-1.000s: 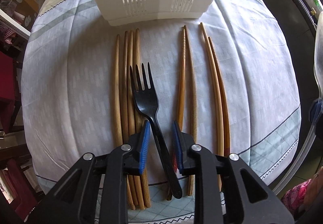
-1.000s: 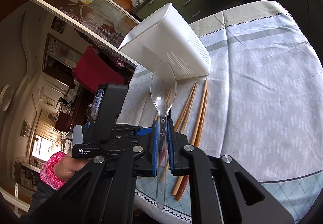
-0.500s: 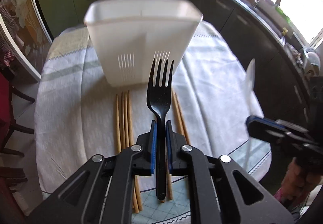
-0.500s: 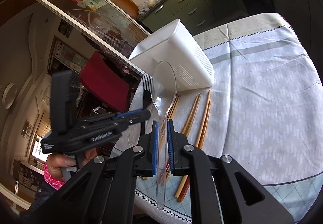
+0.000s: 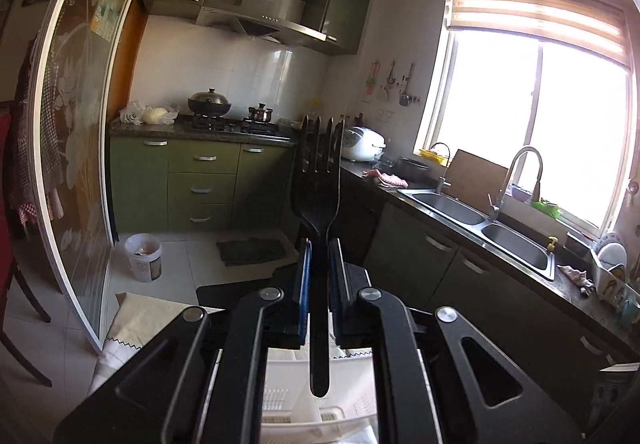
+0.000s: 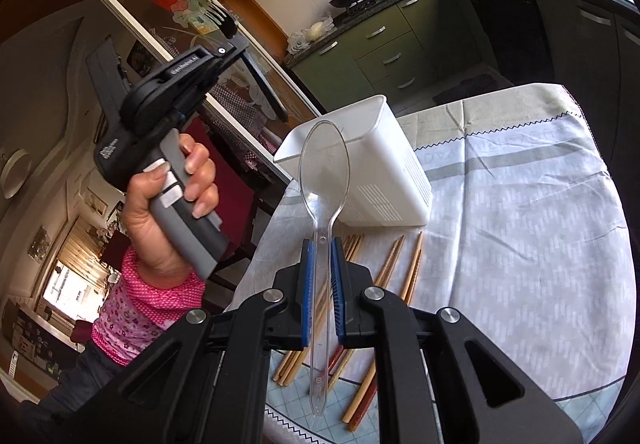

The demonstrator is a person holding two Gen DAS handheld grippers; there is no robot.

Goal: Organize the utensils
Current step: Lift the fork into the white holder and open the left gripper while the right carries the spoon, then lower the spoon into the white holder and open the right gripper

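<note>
My left gripper (image 5: 319,248) is shut on the handle of a black plastic fork (image 5: 318,180), tines up, held high in the air. Below it the white slotted utensil holder (image 5: 296,396) shows between the arms. In the right wrist view that same left gripper (image 6: 231,40) is raised at upper left with the fork (image 6: 222,20) sticking out, a hand wrapped around its grip. My right gripper (image 6: 320,252) is shut on a clear plastic spoon (image 6: 325,168), bowl up, in front of the white holder (image 6: 384,180). Several wooden chopsticks (image 6: 396,268) lie on the tablecloth.
The round table's pale patterned cloth (image 6: 520,244) stretches right of the holder. Behind are green kitchen cabinets (image 5: 200,180), a stove with pots (image 5: 232,116), a steel double sink (image 5: 480,220) and a glass sliding door (image 5: 76,148). A red chair (image 6: 236,184) stands by the table.
The left gripper closed on the fork, lifted it off the table and tilted upward, so the view swung from the tabletop to the kitchen. The right gripper rose slightly with the spoon.
</note>
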